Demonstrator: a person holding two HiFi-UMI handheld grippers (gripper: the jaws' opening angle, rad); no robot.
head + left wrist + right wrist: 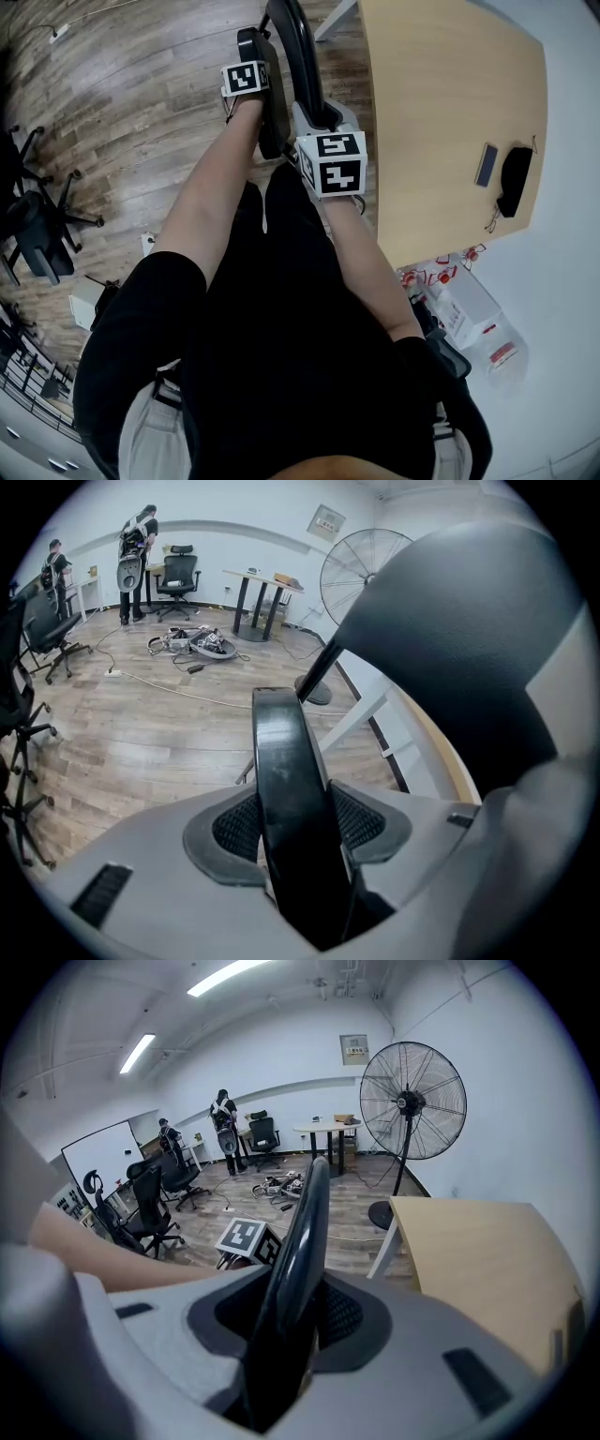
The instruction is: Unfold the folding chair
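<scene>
Chair frame [286,789]: glossy black.
Left tool [300,825], right tool [291,1321]: grey shells, black mesh pads [234,827].
Marker cubes [333,161]: white, black square patterns.
Floor [122,103]: brown wood-grain planks, streaky.
Worktop [441,103] on the right: pale tan, plain.
Fan [412,1101], far: black.
Walls [281,1063]: white.
Person's shirt [281,328]: black.
Office chair [37,234], left: black.
Box [469,305], near right: white.
</scene>
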